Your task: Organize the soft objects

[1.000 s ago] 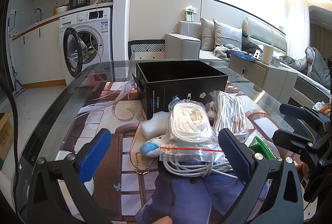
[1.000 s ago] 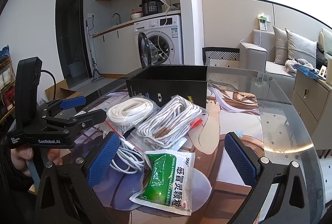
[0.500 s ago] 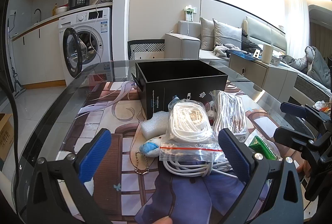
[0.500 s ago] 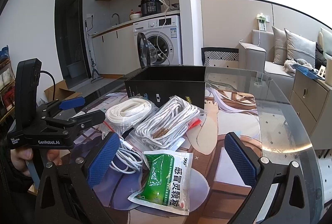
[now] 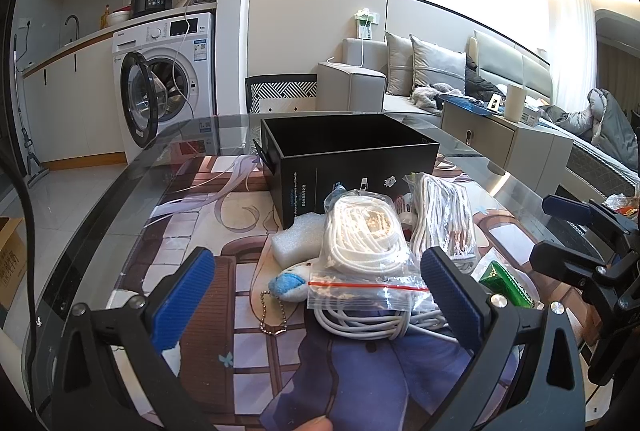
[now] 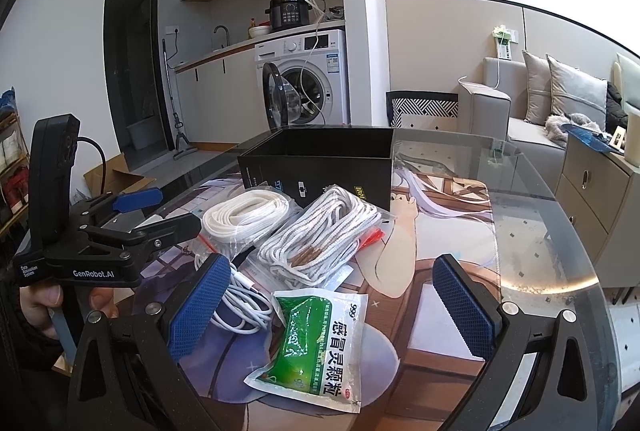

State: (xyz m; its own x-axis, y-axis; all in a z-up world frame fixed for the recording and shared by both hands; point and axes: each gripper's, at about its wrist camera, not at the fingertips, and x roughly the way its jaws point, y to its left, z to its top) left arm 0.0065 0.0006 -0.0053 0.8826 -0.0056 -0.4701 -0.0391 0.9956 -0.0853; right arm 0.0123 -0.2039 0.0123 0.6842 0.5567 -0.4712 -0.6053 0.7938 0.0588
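Your left gripper point(image 5: 316, 297) hangs with its blue pads spread wide and nothing between them, low over the near edge of the glass table point(image 5: 120, 199); your right gripper point(image 6: 334, 301) is likewise spread apart and empty, and it shows at the right edge of the left view. Stock on the table, all clustered just in front of an open-topped black box point(image 5: 352, 159): one zip bag of flat white cord point(image 5: 362, 235), red seal strip toward you; one bag of braided white rope point(image 6: 320, 231) beside it on the right, both close against the box front; one loose coil of white charging cable point(image 5: 360, 323) under the near end of the cord bag; one white foam block point(image 5: 296, 239) to the left of the bags; one small blue-and-white plush keychain point(image 5: 290, 285) with a ball chain trailing toward you; one green-and-white medicine sachet point(image 6: 316, 343), flat, nearest your right gripper. A printed mat point(image 6: 444, 227) lies beneath the lot. Your hand point(image 6: 44, 305) grips the left gripper's handle.
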